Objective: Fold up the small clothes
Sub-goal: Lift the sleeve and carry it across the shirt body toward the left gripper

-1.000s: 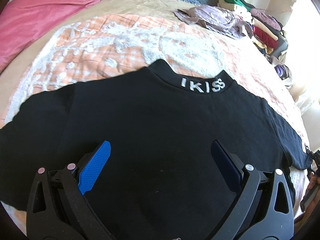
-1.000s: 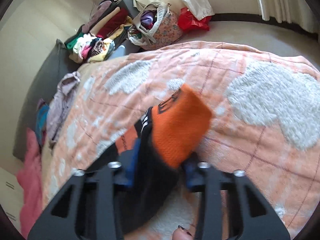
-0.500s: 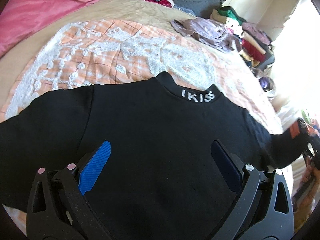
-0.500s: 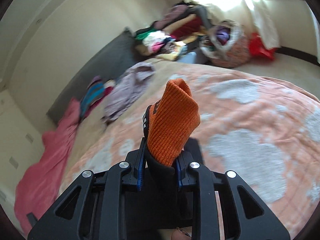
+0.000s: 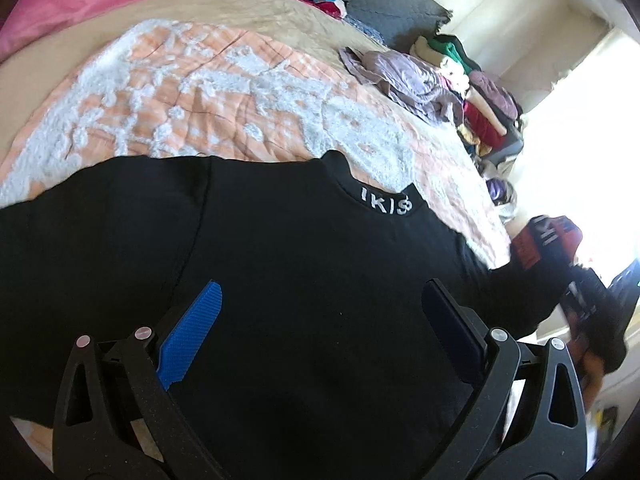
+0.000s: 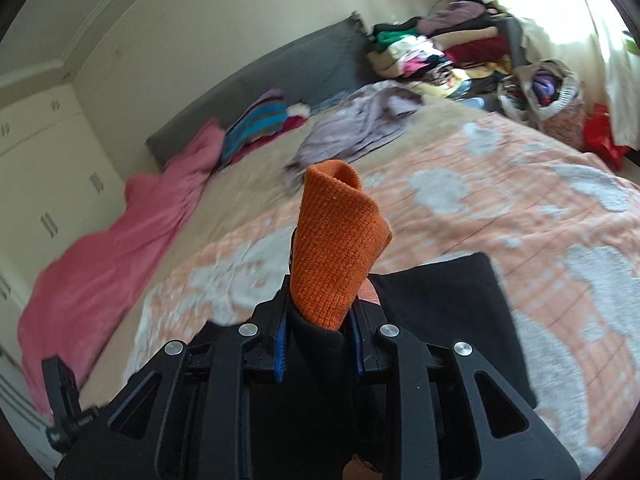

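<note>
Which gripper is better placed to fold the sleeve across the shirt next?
Right. The right gripper is shut on the orange cuff, sleeve lifted off the bed. The left gripper is open above the shirt, holding nothing.

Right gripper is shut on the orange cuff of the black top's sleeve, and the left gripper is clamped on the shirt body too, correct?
Not quite. The right gripper is shut on the orange cuff, but the left wrist view shows the left gripper open, its fingers spread wide over the black top, gripping nothing.
</note>
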Action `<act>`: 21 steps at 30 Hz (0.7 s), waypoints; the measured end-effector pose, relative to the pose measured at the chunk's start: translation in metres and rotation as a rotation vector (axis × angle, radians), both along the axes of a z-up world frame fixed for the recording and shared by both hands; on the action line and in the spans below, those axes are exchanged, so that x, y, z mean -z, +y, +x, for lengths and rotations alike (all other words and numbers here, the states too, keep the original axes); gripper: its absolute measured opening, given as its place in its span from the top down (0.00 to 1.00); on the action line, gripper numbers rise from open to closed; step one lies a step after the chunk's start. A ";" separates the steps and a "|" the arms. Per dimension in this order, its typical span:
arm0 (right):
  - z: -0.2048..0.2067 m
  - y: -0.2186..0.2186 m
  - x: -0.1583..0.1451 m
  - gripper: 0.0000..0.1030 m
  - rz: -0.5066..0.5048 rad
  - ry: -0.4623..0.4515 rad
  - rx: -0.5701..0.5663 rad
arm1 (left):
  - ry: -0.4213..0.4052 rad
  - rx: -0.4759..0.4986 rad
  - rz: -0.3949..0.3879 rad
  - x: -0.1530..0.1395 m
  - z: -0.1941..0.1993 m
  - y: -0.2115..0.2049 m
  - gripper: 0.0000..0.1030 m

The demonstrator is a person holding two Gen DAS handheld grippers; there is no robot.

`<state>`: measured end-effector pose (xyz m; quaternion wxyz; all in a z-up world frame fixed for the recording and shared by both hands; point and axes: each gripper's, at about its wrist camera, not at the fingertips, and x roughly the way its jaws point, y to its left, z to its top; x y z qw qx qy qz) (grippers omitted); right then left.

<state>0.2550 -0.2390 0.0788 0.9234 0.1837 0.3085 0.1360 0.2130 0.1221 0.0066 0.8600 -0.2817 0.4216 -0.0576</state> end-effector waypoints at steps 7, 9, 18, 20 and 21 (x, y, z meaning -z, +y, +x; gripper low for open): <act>-0.005 0.064 0.022 0.78 -0.047 0.033 -0.112 | -0.004 -0.007 -0.080 0.002 -0.003 0.012 0.09; -0.004 0.077 0.029 0.78 -0.064 0.046 -0.137 | -0.004 -0.003 -0.093 0.004 -0.003 0.012 0.09; -0.023 0.119 0.055 0.67 -0.089 0.096 -0.278 | -0.001 0.027 -0.171 0.015 -0.003 0.005 0.10; -0.029 0.121 0.059 0.61 -0.094 0.103 -0.308 | -0.002 0.024 -0.175 0.016 -0.004 0.005 0.10; -0.034 0.121 0.060 0.57 -0.092 0.111 -0.322 | -0.004 0.023 -0.173 0.016 -0.004 0.004 0.10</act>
